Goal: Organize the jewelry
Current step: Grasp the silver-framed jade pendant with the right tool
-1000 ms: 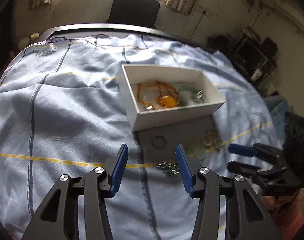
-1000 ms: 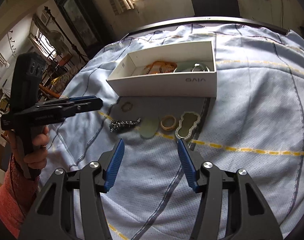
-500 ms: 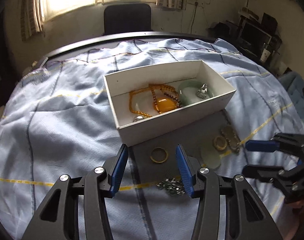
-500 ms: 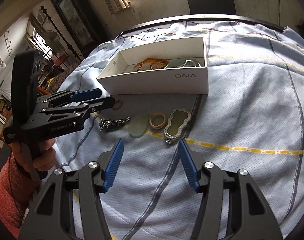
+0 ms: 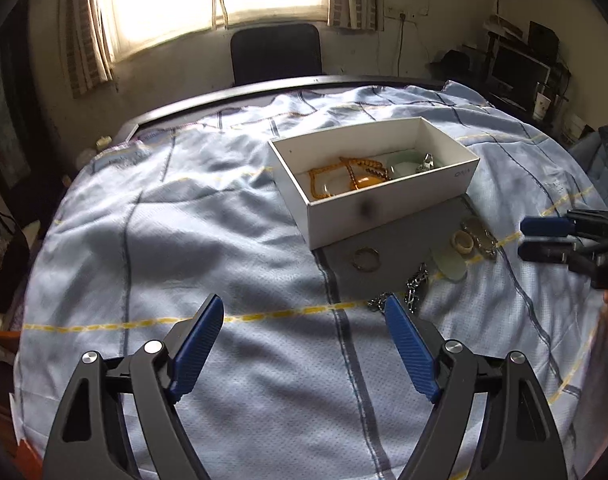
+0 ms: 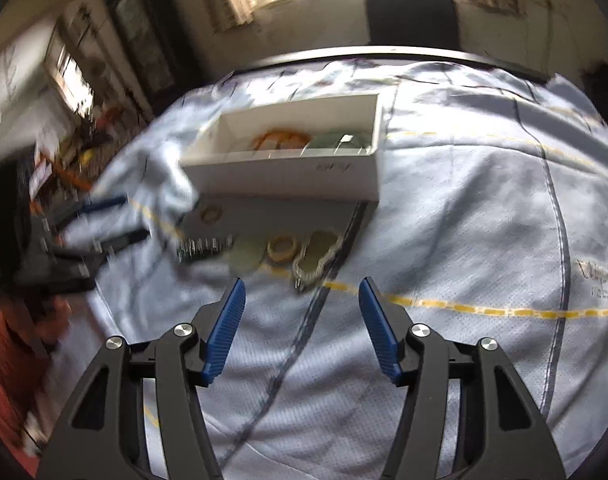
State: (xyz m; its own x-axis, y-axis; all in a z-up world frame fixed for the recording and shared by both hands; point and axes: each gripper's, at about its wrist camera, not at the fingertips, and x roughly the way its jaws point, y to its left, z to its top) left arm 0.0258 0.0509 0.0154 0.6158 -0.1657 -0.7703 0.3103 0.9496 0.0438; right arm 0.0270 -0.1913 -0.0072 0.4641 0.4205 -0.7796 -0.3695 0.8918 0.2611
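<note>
White cardboard box holds amber beads; near its front lie a ring and chain, my left gripper and right gripper both gaping empty.

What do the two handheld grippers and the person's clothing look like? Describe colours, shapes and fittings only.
Both the left gripper and the right gripper have black angular frames with triangular cut-outs, round silver pivot bolts, and two tapered blue fingers with ribbed pads. No cables or readable markings show on them. In the blurred right wrist view, the person wears an orange-red sleeve.
</note>
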